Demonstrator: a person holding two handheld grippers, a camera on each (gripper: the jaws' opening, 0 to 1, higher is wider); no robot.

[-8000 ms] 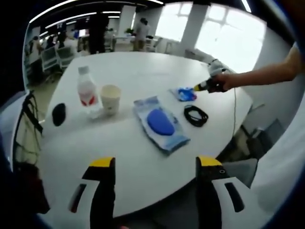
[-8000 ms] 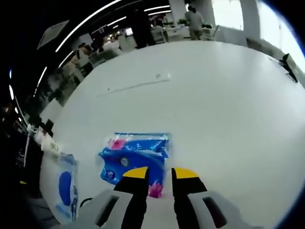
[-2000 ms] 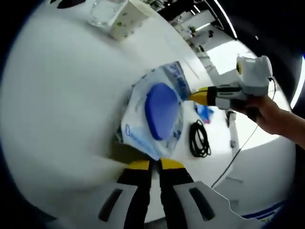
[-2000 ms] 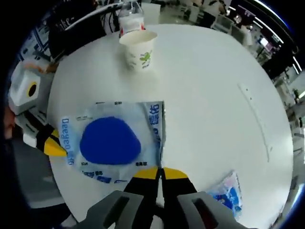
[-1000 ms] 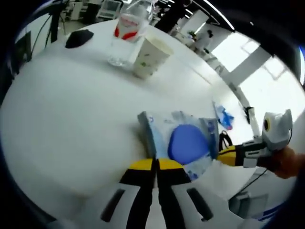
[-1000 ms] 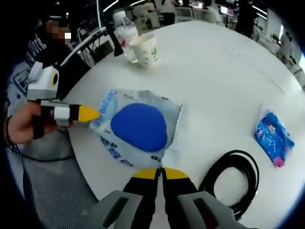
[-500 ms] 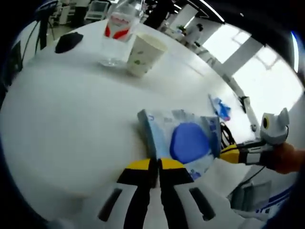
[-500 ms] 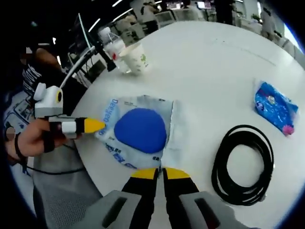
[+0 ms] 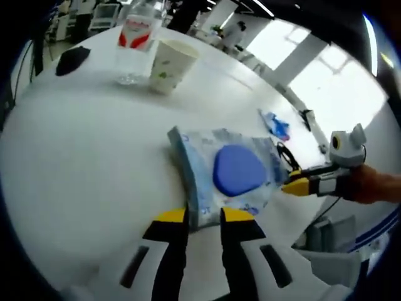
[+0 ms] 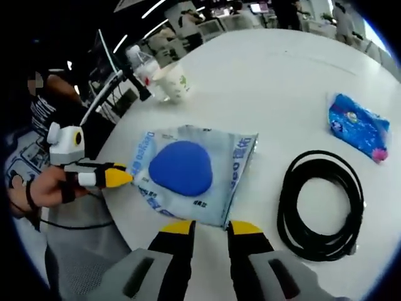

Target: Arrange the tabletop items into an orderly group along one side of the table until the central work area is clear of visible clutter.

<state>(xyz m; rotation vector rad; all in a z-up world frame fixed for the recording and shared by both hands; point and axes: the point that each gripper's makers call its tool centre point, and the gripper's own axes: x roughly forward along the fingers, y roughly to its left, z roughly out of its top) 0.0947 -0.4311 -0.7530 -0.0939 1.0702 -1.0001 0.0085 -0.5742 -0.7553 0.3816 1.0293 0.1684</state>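
Both tongs just let go of the wipes pack.
Left tongs [image 9: 203,216] and right tongs [image 10: 209,227] stand narrowly parted; wipes pack [image 10: 188,174] lies at the table [image 9: 75,157] edge, seemingly placed.

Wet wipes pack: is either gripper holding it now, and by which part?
Neither. The left gripper and right gripper both stand open at opposite edges of the wet wipes pack, which lies flat on the table.
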